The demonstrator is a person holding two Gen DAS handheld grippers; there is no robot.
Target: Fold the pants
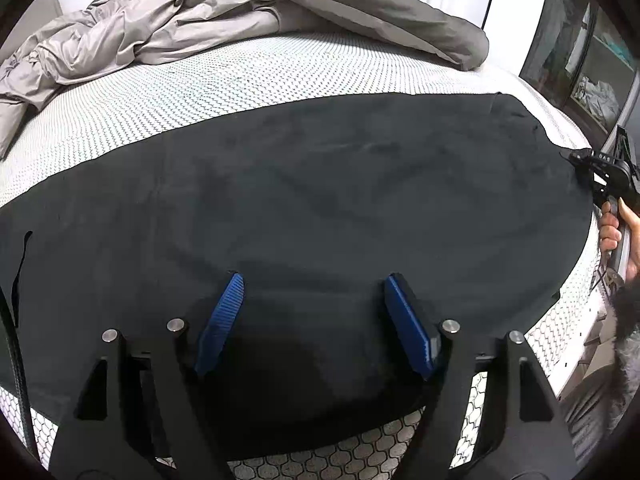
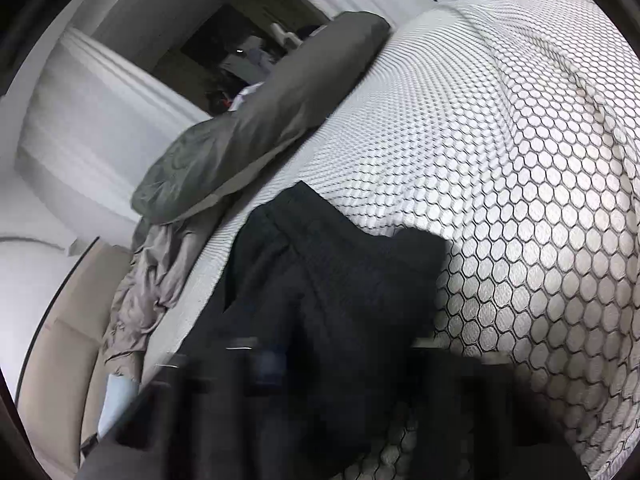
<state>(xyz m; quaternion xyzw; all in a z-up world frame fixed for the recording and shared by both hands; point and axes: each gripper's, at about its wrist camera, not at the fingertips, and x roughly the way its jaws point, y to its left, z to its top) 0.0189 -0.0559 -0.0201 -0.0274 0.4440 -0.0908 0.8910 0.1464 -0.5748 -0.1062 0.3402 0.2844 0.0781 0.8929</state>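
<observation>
The black pants (image 1: 320,184) lie spread flat across the white mattress (image 1: 240,68); the left hand-held gripper (image 1: 316,320) hovers released above their near edge; the right hand-held gripper (image 1: 576,158) is clenched on the pants' far right corner; a grey duvet (image 1: 200,20) lies bunched behind.

No legible text, label, brand, number or sign is to be found in either view.

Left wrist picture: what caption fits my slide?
Open left gripper hovers over black pants spread flat on the mattress.
</observation>
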